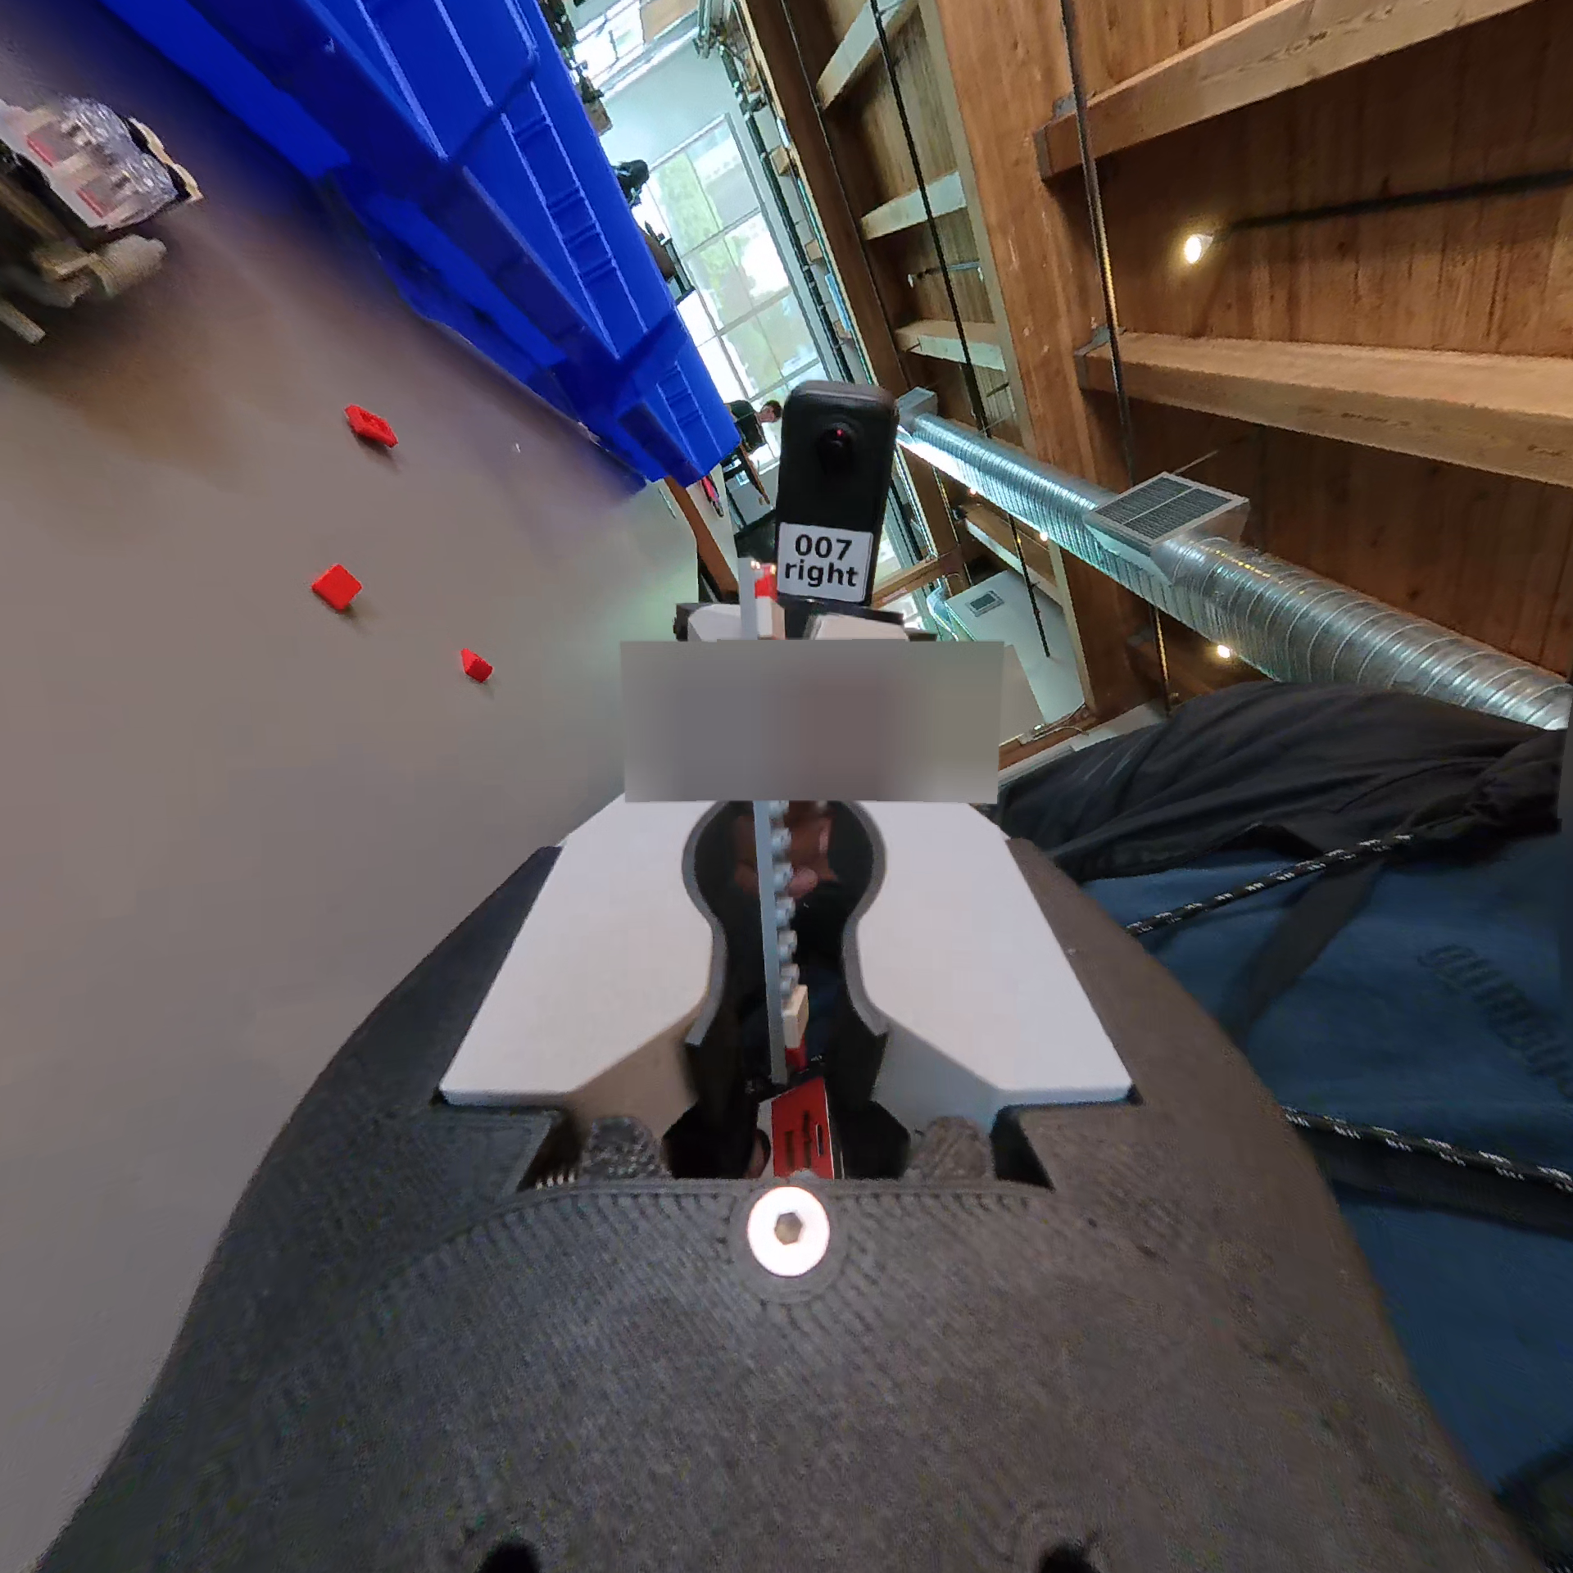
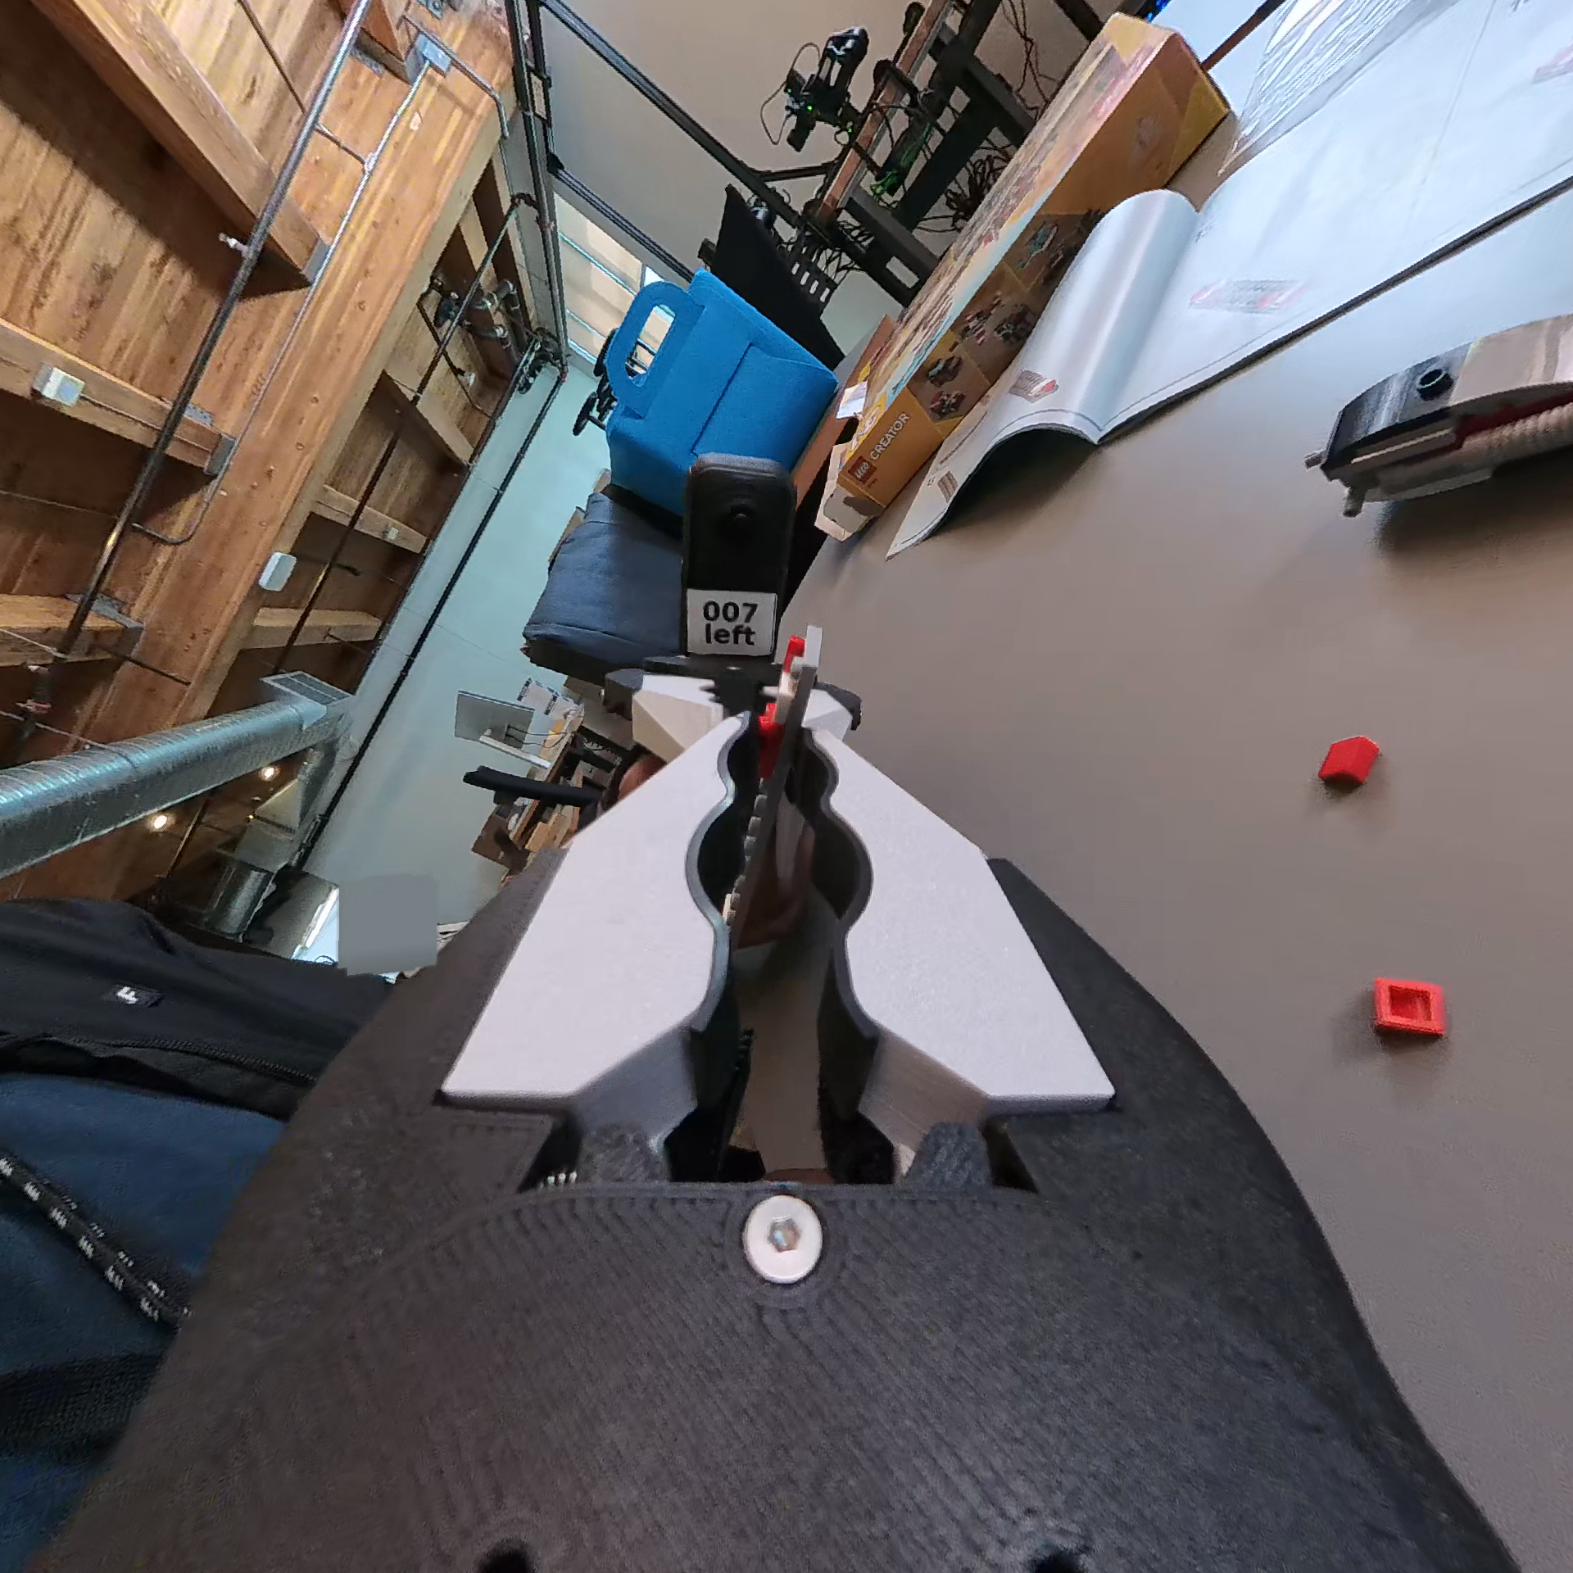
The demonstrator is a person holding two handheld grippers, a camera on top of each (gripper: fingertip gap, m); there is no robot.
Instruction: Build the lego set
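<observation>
Together, both grippers clamp one thin grey lego plate, held up off the table.

Leftmost in the left wrist view, three loose red pieces [image 1: 337, 586] lie well apart on the brown table [image 1: 213, 851] near the blue bins [image 1: 511, 213]; the left gripper [image 1: 787, 851] pinches the grey lego plate [image 1: 779, 919] edge-on — the right gripper [image 2: 779, 766] grips its other end. Farther right in the right wrist view lie an open instruction booklet [image 2: 1192, 298] and two red pieces [image 2: 1409, 1019].

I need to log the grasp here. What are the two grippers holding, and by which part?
Both hold one partly built lego assembly, a grey studded plate seen edge-on: left gripper on one end, right gripper on the opposite end.
</observation>
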